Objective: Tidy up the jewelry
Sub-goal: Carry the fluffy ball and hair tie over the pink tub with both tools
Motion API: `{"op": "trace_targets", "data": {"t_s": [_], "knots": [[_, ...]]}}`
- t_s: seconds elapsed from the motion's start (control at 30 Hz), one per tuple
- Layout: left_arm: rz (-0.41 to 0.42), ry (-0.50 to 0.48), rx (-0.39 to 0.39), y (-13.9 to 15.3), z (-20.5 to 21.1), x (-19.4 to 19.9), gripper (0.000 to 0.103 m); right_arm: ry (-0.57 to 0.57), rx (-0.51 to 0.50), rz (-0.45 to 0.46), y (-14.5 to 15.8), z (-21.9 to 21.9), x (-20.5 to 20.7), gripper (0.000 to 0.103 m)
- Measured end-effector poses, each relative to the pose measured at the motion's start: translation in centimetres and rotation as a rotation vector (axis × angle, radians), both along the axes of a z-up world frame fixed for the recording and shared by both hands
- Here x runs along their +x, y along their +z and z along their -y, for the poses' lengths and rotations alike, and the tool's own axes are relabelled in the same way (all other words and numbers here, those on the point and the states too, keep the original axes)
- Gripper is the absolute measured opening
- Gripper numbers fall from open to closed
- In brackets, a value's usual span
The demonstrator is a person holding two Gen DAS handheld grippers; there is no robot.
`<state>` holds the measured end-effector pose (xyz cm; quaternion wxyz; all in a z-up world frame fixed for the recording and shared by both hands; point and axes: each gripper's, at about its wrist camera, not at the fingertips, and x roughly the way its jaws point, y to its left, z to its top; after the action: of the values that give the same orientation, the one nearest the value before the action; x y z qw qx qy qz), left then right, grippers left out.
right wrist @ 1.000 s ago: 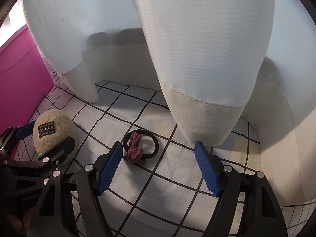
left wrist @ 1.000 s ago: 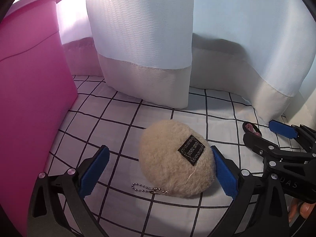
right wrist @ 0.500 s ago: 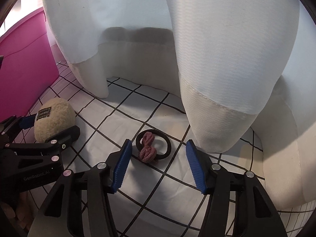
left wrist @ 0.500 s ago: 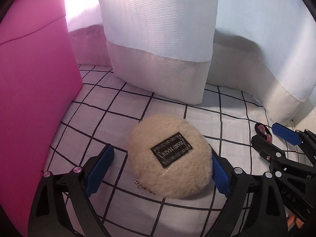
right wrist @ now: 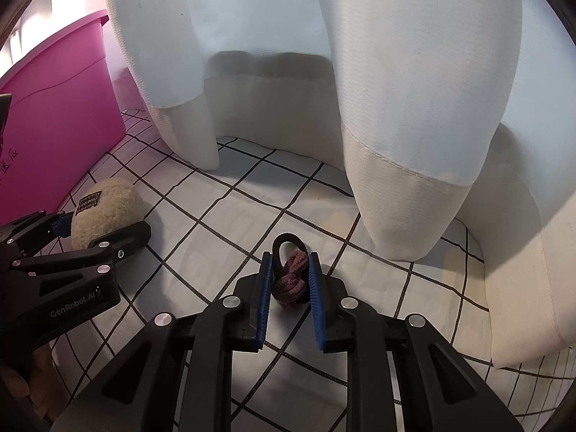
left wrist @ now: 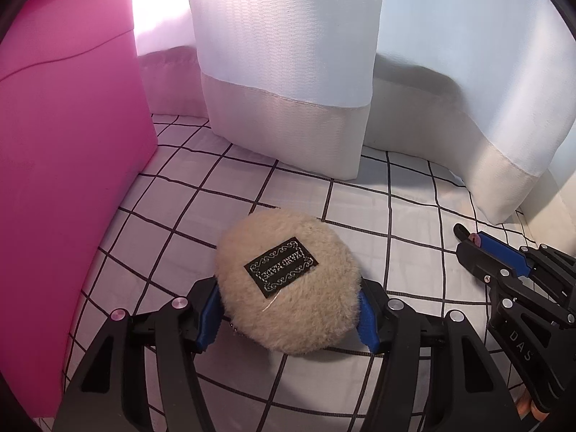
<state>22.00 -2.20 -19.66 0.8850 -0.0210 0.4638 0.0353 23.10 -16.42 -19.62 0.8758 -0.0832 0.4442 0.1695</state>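
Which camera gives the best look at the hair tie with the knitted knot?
The right wrist view: the hair tie sits centered between the right gripper jaws. The left wrist view shows only a sliver of it behind that gripper.

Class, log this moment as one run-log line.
left claw: shut on fluffy pouch | right claw: shut on hair tie | surface: grid cloth

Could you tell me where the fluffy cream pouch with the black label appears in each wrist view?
Left wrist view: the fluffy pouch sits at lower centre, clamped by the left gripper.
Right wrist view: it is at the far left, beside the pink bin.
Shared landmark: the pink bin.
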Motion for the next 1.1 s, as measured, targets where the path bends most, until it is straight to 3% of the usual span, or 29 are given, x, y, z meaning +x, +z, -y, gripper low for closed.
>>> {"op": "trace_targets", "data": {"t_s": [0.5, 0.8, 1.1], "knots": [[-0.013, 0.015, -0.001, 1.4, 1.2, -5.5, 0.058, 0.024, 0.015, -0.020, 1.7, 1.8, -6.0, 0.019], [0.019, 0.028, -0.002, 5.3, 2.9, -9.8, 0.058, 0.047, 0.025, 0.000, 4.5, 3.0, -10.0, 0.019], [0.060, 0.022, -0.012, 10.9, 3.0, -14.3, 0.058, 0.105, 0.018, 0.044, 9.6, 4.4, -14.2, 0.019]]}}
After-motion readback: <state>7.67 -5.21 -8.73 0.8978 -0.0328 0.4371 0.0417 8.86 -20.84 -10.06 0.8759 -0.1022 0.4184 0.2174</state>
